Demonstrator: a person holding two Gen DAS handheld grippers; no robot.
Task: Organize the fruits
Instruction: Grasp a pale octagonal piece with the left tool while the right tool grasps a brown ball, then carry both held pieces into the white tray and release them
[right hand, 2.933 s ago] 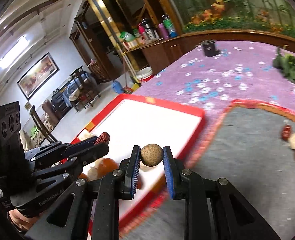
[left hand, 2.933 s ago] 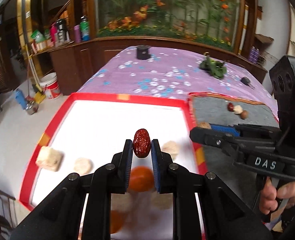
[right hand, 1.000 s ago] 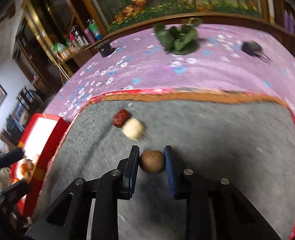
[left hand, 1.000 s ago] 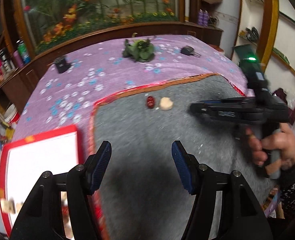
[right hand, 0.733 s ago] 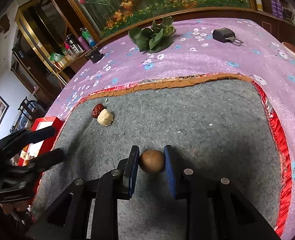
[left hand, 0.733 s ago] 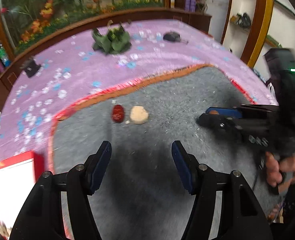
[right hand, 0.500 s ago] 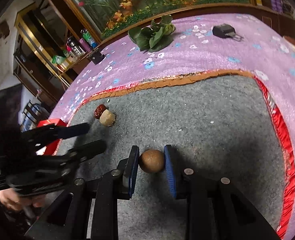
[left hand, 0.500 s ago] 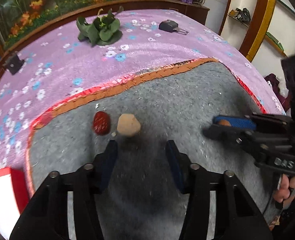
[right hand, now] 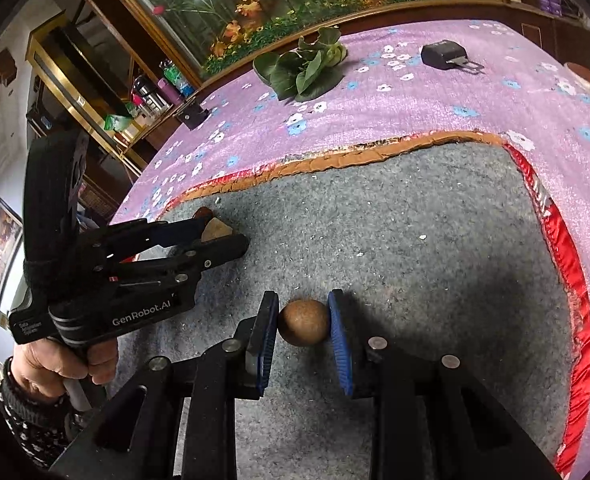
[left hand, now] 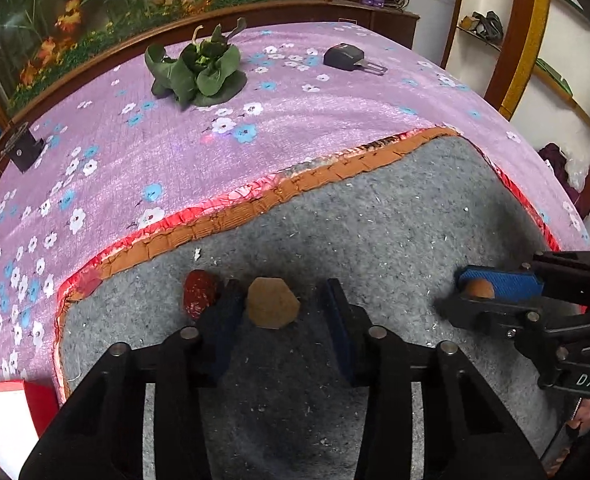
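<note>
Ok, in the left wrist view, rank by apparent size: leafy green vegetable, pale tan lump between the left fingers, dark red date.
1. Leafy green vegetable, though farthest away.
2. Pale tan lump.
3. Dark red date, partly hidden by a left finger, so this is unsure.

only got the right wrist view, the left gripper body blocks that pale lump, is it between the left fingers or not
Observer: Yes. The left wrist view shows the pale lump between the left gripper jaws, which have just been closing; a gap remains on its right.
Operator: whats just left of it
Observer: A red date lies on the grey mat, outside the jaws.
Operator: anything past the mats left edge
Observer: A corner of a red-rimmed white tray shows there.
</note>
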